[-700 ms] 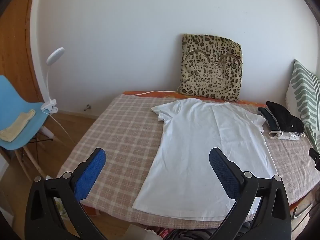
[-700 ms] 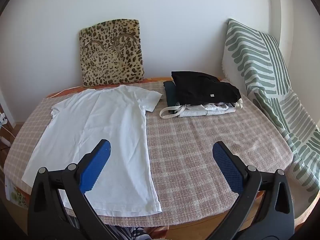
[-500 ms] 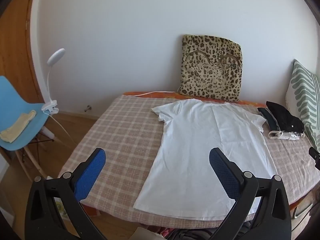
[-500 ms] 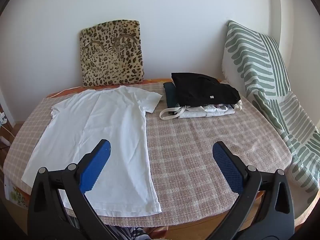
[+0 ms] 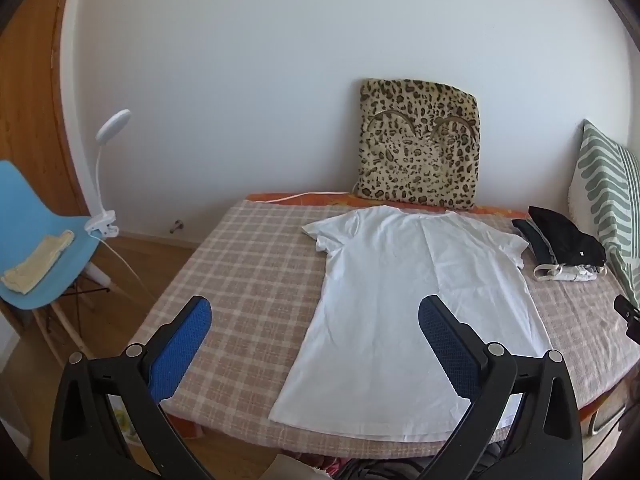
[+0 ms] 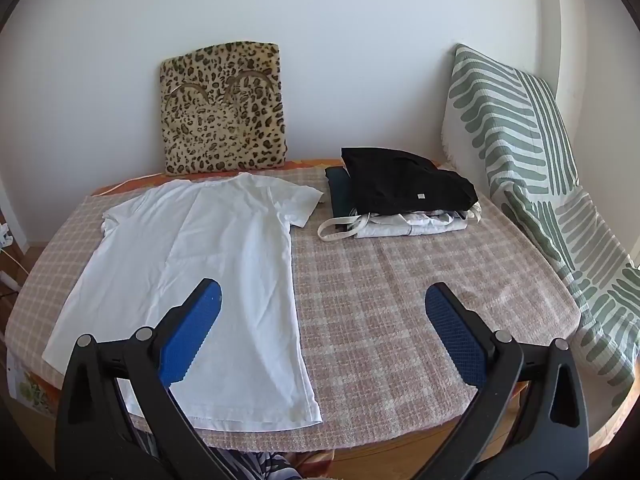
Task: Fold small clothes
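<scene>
A white T-shirt (image 5: 404, 304) lies spread flat on the checked tablecloth (image 5: 248, 272), neck toward the wall, hem at the near edge. It also shows in the right wrist view (image 6: 200, 260). My left gripper (image 5: 316, 320) is open and empty, held above the near table edge over the shirt's left hem side. My right gripper (image 6: 324, 304) is open and empty, above the cloth just right of the shirt's right side.
A pile of folded clothes, black on top (image 6: 404, 192), sits at the back right. A leopard cushion (image 6: 224, 108) leans on the wall. A green striped pillow (image 6: 532, 184) is at the right. A blue chair (image 5: 36, 252) and clip lamp (image 5: 106, 184) stand left.
Both grippers have drifted slightly forward and down toward the table. The shirt has not moved.
</scene>
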The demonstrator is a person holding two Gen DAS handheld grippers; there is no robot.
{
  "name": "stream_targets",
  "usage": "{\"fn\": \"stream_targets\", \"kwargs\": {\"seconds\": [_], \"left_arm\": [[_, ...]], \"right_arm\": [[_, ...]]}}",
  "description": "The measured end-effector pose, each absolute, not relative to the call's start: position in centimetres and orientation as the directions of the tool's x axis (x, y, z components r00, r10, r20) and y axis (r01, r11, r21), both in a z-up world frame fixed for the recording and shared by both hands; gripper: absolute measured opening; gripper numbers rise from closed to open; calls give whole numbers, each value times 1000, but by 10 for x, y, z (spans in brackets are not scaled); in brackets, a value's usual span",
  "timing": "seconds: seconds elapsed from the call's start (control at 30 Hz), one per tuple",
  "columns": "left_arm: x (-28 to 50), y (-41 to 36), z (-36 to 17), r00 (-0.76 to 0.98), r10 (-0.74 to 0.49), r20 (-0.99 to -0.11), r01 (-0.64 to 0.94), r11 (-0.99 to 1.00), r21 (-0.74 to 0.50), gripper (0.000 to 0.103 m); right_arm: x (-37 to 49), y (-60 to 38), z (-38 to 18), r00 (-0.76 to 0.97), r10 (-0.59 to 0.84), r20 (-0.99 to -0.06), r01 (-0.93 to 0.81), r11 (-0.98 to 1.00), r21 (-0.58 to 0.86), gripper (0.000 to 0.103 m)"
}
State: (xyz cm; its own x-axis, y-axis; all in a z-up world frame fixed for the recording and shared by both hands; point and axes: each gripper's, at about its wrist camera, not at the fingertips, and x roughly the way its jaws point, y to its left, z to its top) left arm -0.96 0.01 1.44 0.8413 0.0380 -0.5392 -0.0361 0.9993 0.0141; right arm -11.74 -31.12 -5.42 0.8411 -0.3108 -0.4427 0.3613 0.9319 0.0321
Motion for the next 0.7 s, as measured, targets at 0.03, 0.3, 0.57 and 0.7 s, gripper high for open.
{"fn": "stream_targets", "kwargs": {"seconds": [0.03,0.3,0.57,0.7], "left_arm": [[-10,0,15,842,39,-538,-37,999,16,103],[-12,-3,15,844,45,-534,-40,999,20,103],[-13,-2,16,846,47,-532,-42,999,23,103],[-14,-3,16,846,49,-531,-42,999,25,103]], "right_arm": [[-117,-311,-54,841,-311,-442,361,932,33,103],[-120,-309,-48,839,-311,-446,363,931,34,103],[-120,-310,-49,840,-311,-444,363,931,34,103],[-120,-309,-49,840,-310,-445,363,931,36,103]]}}
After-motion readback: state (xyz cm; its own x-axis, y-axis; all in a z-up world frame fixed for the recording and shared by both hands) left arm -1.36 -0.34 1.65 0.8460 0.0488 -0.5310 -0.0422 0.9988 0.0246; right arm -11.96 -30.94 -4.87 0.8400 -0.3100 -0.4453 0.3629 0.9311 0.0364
